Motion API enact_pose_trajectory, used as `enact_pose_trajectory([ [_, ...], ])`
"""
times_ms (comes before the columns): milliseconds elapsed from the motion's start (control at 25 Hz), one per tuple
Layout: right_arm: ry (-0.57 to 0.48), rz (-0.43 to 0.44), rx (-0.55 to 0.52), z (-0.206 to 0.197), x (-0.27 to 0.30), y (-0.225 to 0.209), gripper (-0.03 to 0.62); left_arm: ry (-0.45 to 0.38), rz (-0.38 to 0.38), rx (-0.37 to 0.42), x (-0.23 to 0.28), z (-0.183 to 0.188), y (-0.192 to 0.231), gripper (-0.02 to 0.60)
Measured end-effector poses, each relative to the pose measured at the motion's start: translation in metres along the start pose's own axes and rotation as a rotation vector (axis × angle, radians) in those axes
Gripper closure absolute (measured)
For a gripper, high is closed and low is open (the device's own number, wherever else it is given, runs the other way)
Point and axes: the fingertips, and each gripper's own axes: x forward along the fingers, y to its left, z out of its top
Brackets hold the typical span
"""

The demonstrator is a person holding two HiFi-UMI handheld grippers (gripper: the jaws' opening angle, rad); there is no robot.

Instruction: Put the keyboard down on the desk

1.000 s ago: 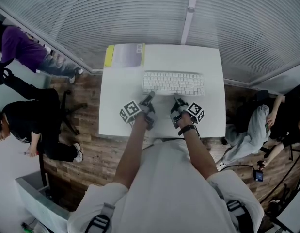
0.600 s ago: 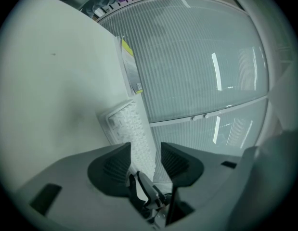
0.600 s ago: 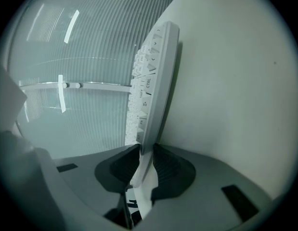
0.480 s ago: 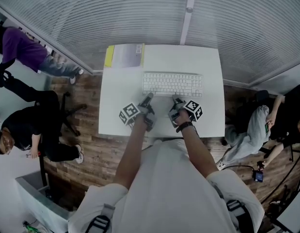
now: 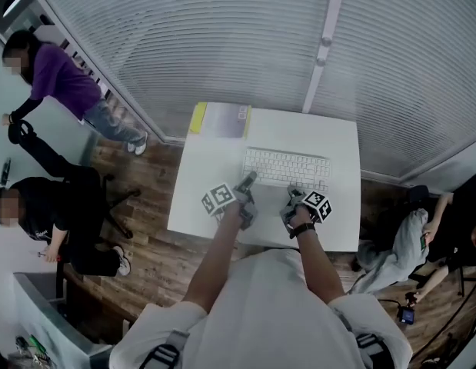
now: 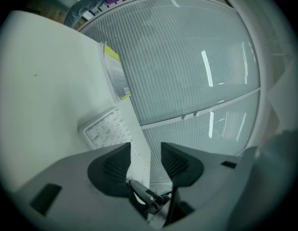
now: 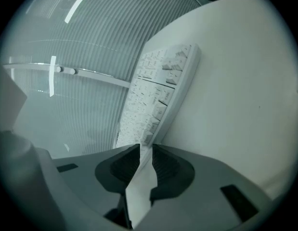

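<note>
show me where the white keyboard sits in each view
head view: the white rectangular keyboard lies on the white desk, just beyond the left tongs and right tongs.
left gripper view: lower left of centre, its edge running down between the left tongs.
right gripper view: centre, slanting up from between the right tongs.
shared landmark: the ribbed glass wall behind the desk.

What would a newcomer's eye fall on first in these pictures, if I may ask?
First, the white keyboard mid-desk: the right gripper pinches its near edge, and its left end sits between the left gripper's parted jaws. Next, the yellow-edged pad at the desk's far left corner, by the ribbed wall. A person in purple stands at upper left.
</note>
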Motion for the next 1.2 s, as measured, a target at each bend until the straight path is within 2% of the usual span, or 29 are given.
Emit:
enact_pose_trajectory([
  [160, -0.054, 0.074, -0.100, 0.019, -0.008, 0.035, 0.507, -0.004, -0.017, 0.100, 0.004, 0.018, -0.018, 0.403],
  [280, -0.096, 0.106, -0.247, 0.030, -0.022, 0.063, 0.507, -0.004, -0.024, 0.236, 0.002, 0.023, -0.038, 0.403],
  [440, -0.178, 0.130, -0.540, 0.039, -0.047, 0.110, 0.507, 0.010, -0.020, 0.469, 0.000, 0.026, -0.068, 0.403],
  [640, -0.293, 0.162, -0.949, 0.036, -0.073, 0.197, 0.507, -0.039, -0.021, 0.785, -0.006, 0.043, -0.114, 0.403],
  [800, -0.392, 0.166, -1.176, 0.031, -0.102, 0.248, 0.507, -0.095, -0.044, 0.976, -0.011, 0.047, -0.152, 0.403],
  [1000, -0.504, 0.178, -1.325, 0.026, -0.132, 0.290, 0.517, -0.201, -0.027, 1.183, -0.021, 0.057, -0.197, 0.407],
  [1200, -0.585, 0.193, -1.365, 0.026, -0.162, 0.322, 0.549, -0.287, -0.033, 1.280, -0.032, 0.061, -0.237, 0.462],
])
